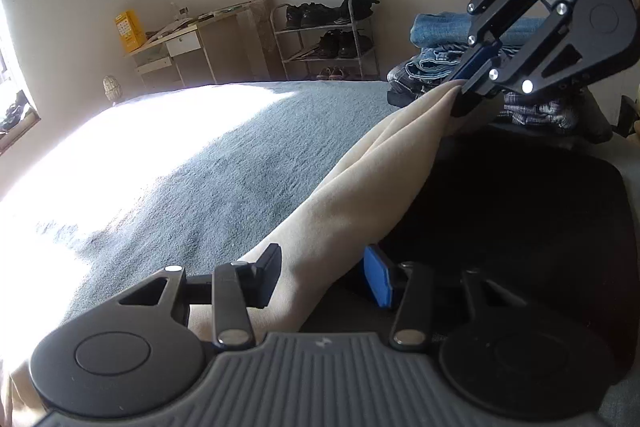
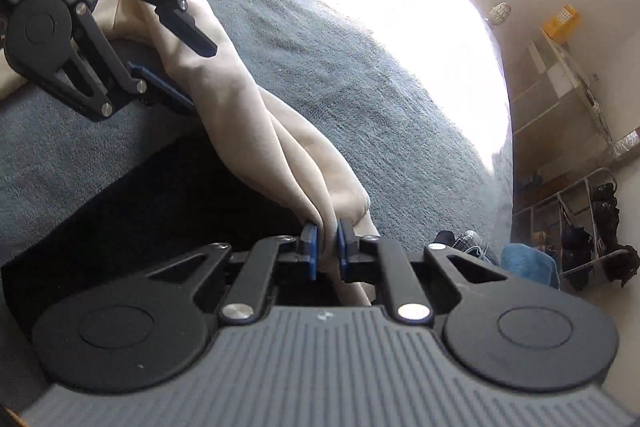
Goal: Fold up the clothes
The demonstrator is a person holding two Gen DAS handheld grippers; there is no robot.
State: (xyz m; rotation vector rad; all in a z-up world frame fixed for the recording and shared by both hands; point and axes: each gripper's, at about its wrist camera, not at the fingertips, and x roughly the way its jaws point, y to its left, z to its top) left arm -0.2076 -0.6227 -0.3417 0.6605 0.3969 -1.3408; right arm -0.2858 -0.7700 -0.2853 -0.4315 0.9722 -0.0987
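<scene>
Right gripper [image 2: 326,253] pinching cream garment [image 2: 256,115], left gripper [image 1: 324,277] straddling it, grey bedspread [image 1: 240,163]

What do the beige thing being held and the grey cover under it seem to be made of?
Beige garment: soft, matte woven or knit cloth, probably cotton; it drapes in smooth rounded folds. Grey bed cover: fuzzy, fleece-like or towelling fabric; its surface shows a nubby pile. The exact fibres cannot be told.
</scene>
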